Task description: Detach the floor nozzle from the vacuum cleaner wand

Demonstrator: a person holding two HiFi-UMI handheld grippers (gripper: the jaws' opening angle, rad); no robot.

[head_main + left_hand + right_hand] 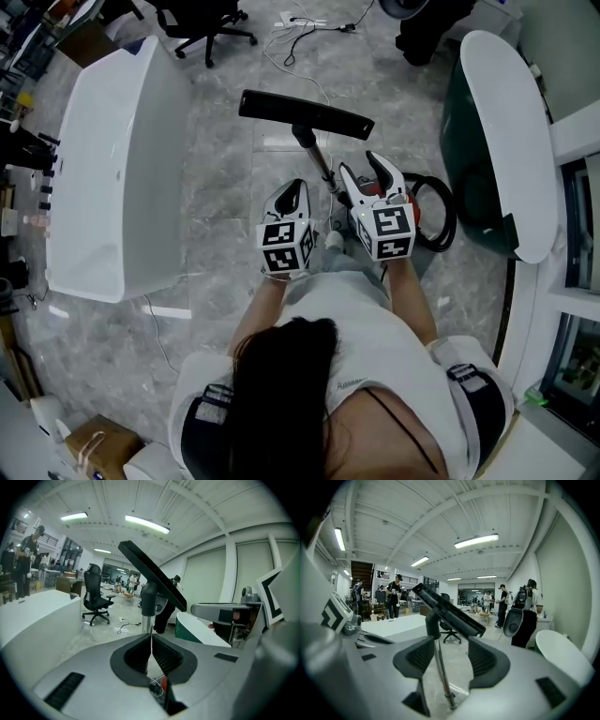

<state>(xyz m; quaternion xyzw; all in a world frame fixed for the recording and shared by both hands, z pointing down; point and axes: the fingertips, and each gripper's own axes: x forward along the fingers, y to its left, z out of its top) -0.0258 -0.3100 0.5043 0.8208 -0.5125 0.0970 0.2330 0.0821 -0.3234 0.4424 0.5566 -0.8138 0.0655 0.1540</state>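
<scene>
Around wand (440, 677), right gripper (451, 648), jaws apart

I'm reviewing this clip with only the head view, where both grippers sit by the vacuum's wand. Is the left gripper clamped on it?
Observer: No. The left gripper has its jaws together with nothing between them; the slim chrome metal wand rises just beyond their tips.
Operator: And the right gripper, has it got hold of the wand?
Observer: Not that I can see. The right gripper is open; the wand shows in the gap between its pads, close beside one of them, and neither visibly presses on it.
</scene>
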